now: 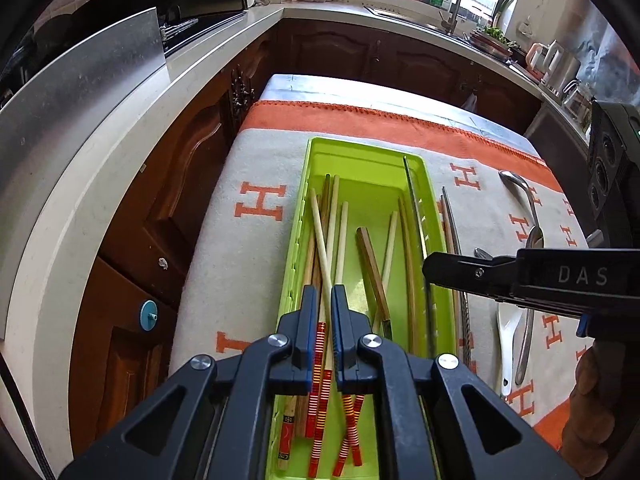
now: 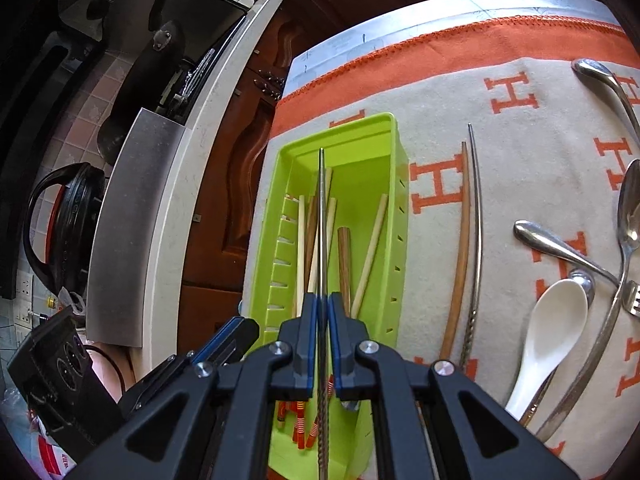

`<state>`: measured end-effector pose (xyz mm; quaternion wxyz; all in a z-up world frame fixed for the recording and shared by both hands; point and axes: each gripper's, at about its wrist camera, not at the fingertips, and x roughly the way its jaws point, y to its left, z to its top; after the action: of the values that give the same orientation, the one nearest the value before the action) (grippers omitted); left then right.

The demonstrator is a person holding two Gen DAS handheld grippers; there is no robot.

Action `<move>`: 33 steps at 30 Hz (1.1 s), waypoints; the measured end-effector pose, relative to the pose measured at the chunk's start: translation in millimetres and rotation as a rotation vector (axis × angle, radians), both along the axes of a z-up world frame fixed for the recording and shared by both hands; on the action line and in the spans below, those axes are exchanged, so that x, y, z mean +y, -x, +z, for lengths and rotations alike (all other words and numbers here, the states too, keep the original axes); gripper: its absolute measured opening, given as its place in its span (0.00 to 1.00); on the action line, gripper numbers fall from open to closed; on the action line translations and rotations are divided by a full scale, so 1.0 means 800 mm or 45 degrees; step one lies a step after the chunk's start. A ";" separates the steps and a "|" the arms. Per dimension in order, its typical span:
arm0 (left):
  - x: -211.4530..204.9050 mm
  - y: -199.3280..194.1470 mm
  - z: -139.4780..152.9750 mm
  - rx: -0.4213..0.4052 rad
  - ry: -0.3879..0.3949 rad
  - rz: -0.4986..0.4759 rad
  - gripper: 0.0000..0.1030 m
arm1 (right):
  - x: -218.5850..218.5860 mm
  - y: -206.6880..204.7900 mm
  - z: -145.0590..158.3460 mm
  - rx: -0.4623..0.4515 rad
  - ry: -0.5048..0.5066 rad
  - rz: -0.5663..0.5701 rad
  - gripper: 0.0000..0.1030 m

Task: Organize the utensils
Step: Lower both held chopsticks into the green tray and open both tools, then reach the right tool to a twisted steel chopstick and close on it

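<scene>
A lime green utensil tray point(image 1: 362, 152) point(image 2: 288, 152) lies on the patterned cloth and holds several wooden chopsticks point(image 1: 374, 268) point(image 2: 346, 256). My left gripper point(image 1: 325, 294) is shut on a pale chopstick with red and yellow bands point(image 1: 320, 240), held over the tray. My right gripper point(image 2: 322, 300) is shut on a metal chopstick point(image 2: 321, 216), held lengthwise over the tray; it shows in the left wrist view point(image 1: 430, 270) at the tray's right wall. A wooden chopstick point(image 2: 460, 232) and a metal chopstick point(image 2: 478, 216) lie on the cloth right of the tray.
A white ceramic spoon point(image 2: 548, 336), metal spoons point(image 2: 560, 248) and a fork point(image 2: 634, 300) lie on the cloth at the right. The white counter edge point(image 1: 120, 168) and dark cabinets run along the left. A sink and faucet point(image 1: 456, 0) stand at the back.
</scene>
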<state>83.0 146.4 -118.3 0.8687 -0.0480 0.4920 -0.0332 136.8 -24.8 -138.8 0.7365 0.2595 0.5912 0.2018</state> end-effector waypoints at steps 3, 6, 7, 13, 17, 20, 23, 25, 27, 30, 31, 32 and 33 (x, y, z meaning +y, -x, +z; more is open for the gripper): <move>0.001 0.000 -0.002 0.002 0.006 0.002 0.08 | 0.003 0.001 -0.004 0.006 0.019 0.015 0.08; 0.000 0.001 -0.003 0.006 0.009 -0.001 0.09 | 0.005 0.004 -0.002 -0.016 0.046 0.037 0.08; -0.001 0.001 -0.003 0.006 0.008 -0.005 0.09 | 0.005 0.005 0.000 -0.026 0.052 0.045 0.08; -0.006 0.006 0.000 0.005 0.008 -0.022 0.09 | -0.002 0.010 0.001 -0.043 0.082 0.054 0.08; -0.008 0.009 0.003 0.003 0.011 -0.024 0.12 | -0.013 0.016 0.000 -0.052 0.103 0.048 0.08; -0.010 0.011 0.004 0.002 0.012 -0.025 0.13 | -0.025 0.021 0.001 -0.067 0.119 0.045 0.08; -0.013 0.014 0.006 0.001 0.016 -0.028 0.16 | -0.037 0.025 0.004 -0.087 0.134 0.036 0.08; -0.017 0.017 0.009 -0.003 0.020 -0.035 0.18 | -0.049 0.028 0.004 -0.095 0.143 0.019 0.08; -0.021 0.019 0.012 -0.010 0.026 -0.043 0.19 | -0.062 0.029 0.003 -0.096 0.143 0.000 0.08; -0.030 0.021 0.016 -0.023 0.041 -0.060 0.22 | -0.082 0.029 0.001 -0.093 0.142 -0.039 0.08; -0.033 0.021 0.017 -0.028 0.046 -0.065 0.24 | -0.089 0.029 0.000 -0.089 0.139 -0.054 0.08; -0.037 0.023 0.019 -0.038 0.058 -0.075 0.33 | -0.096 0.029 -0.001 -0.086 0.135 -0.068 0.08; -0.042 0.024 0.021 -0.051 0.068 -0.082 0.44 | -0.102 0.029 -0.002 -0.085 0.132 -0.081 0.08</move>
<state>63.7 112.8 -101.3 0.8752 -0.0546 0.4748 -0.0751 113.3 -106.1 -140.4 0.7742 0.2328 0.5676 0.1558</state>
